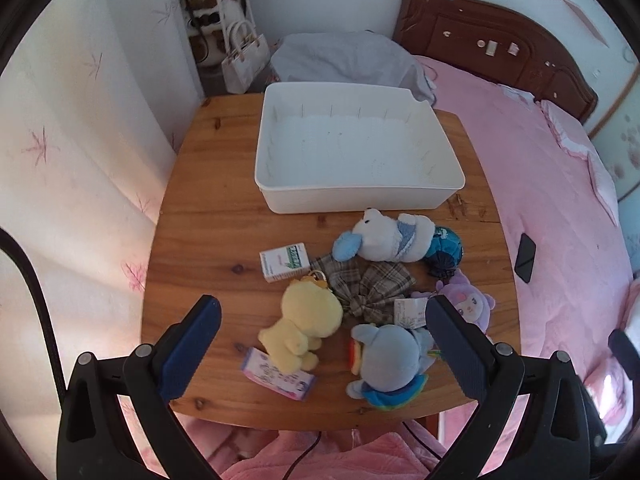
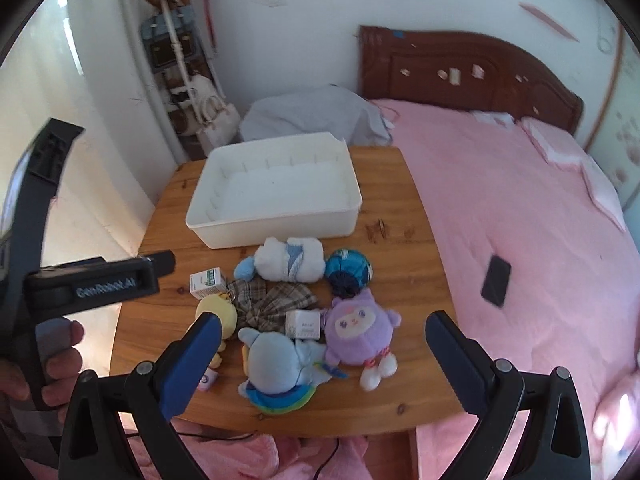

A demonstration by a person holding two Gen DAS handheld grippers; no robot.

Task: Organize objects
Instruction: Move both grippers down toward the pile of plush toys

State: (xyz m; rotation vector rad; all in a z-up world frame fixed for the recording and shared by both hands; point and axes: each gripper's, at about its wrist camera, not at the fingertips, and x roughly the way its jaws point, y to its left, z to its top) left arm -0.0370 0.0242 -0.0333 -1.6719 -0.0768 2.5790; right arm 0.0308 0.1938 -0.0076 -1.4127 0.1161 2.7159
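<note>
A white bin [image 1: 360, 196] sits at the far side of the wooden tabletop [image 1: 208, 240]; nothing is inside it; its long side runs left to right. The toys lie in a bunch on the near half of the tabletop, apart from the bin.

A white bear toy [image 1: 390, 236] lies on its side just in front of the bin; its long way goes left to right, with its head to the left. A dark blue ball toy [image 1: 446, 250] touches its right end. A small white and green box [image 1: 285, 261] lies to the left of the bear. A checked cloth bow [image 1: 366, 288] lies in the middle of the bunch. A yellow duck toy [image 1: 306, 324] lies just beside the bow with its back up and its head toward the bow; its feet rest on a flat pink packet [image 1: 278, 378]. A light blue toy [image 1: 386, 356] lies beside the duck. A purple toy [image 2: 358, 326] lies face up on the right; its feet point to the near edge.

The left gripper [image 1: 322, 318] hangs above the duck and the blue toy; its jaws are wide apart and hold nothing. The right gripper [image 2: 324, 330] hangs above the blue and purple toys; its jaws are wide apart too, with nothing in them. A hand [image 2: 60, 364] holds the left gripper's handle.

A pink bed [image 2: 520, 220] is beside the tabletop; a black phone [image 2: 496, 281] lies on it.
</note>
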